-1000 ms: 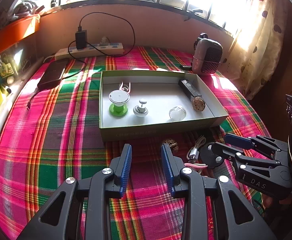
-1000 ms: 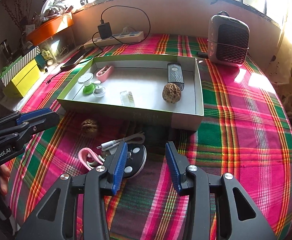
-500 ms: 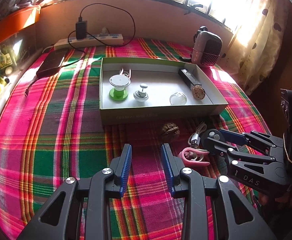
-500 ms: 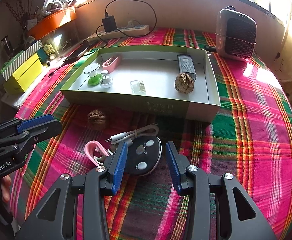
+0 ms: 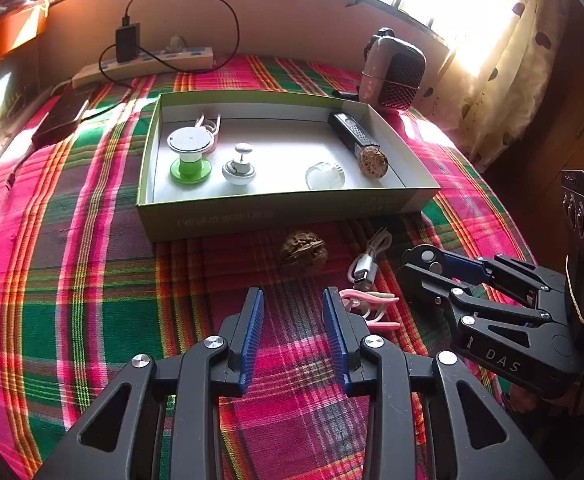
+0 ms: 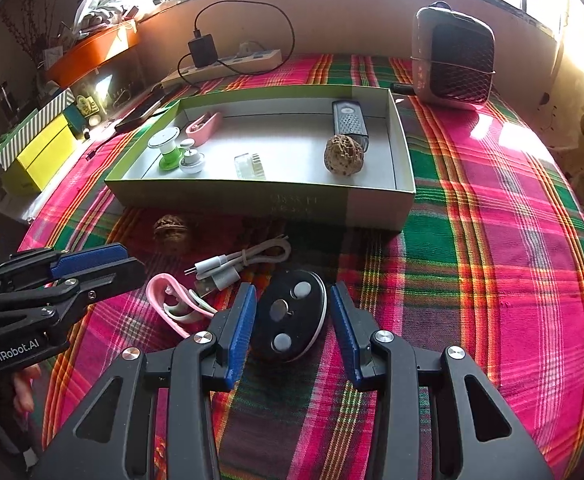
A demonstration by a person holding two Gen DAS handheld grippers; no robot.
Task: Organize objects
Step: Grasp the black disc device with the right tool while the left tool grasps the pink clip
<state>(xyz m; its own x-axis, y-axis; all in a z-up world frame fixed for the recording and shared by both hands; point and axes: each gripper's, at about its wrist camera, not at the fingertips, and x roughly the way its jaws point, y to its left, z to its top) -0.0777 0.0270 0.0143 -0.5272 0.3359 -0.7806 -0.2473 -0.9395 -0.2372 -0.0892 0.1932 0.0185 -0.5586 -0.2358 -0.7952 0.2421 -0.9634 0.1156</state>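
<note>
Claws first: my right claw (image 6: 292, 312) is closing around the black oval remote (image 6: 290, 314), which lies on the plaid cloth (image 6: 492, 280) between the blue pads (image 6: 242, 324). The pads are not pressing it yet. My left claw (image 5: 292, 320) is partly spread and holds nothing. At its 1 o'clock sits a walnut (image 5: 303, 250). At 12 o'clock, the green box (image 5: 284, 212).
</note>
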